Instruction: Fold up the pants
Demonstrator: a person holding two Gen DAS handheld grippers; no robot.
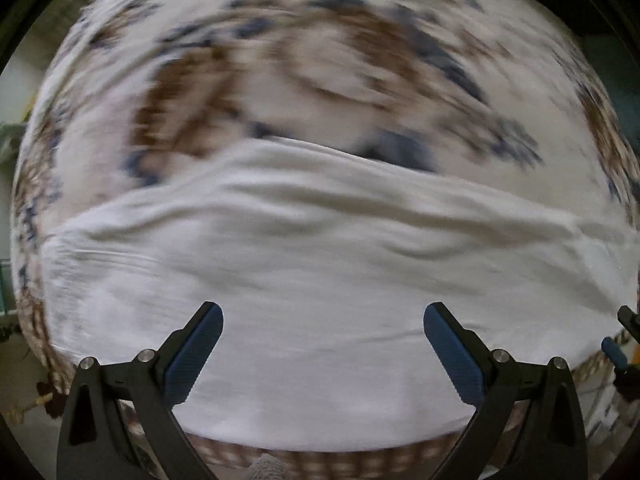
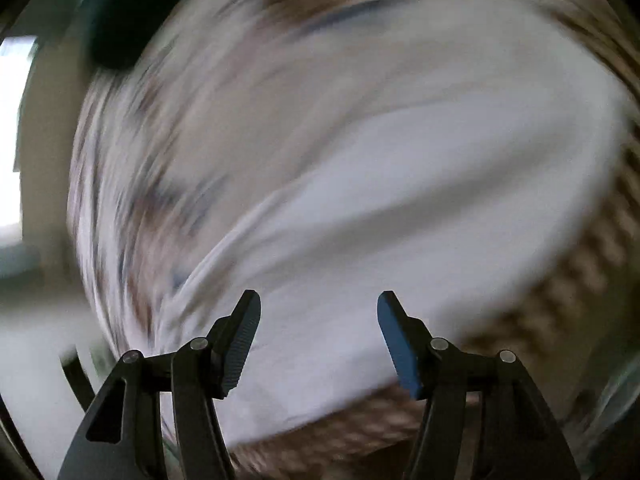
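White pants (image 1: 320,264) lie spread across a patterned cloth with brown and blue marks (image 1: 248,80). My left gripper (image 1: 323,316) is open above the near part of the pants, holding nothing. In the right wrist view the pants (image 2: 380,216) show as a blurred white band running up to the right. My right gripper (image 2: 319,304) is open over them and empty. The right gripper's tip also shows at the right edge of the left wrist view (image 1: 624,336).
The patterned cloth (image 2: 132,200) hangs over the near edge with a brown checked border (image 1: 320,464). A dark object (image 2: 116,20) sits at the far left in the right wrist view. Both views are motion blurred.
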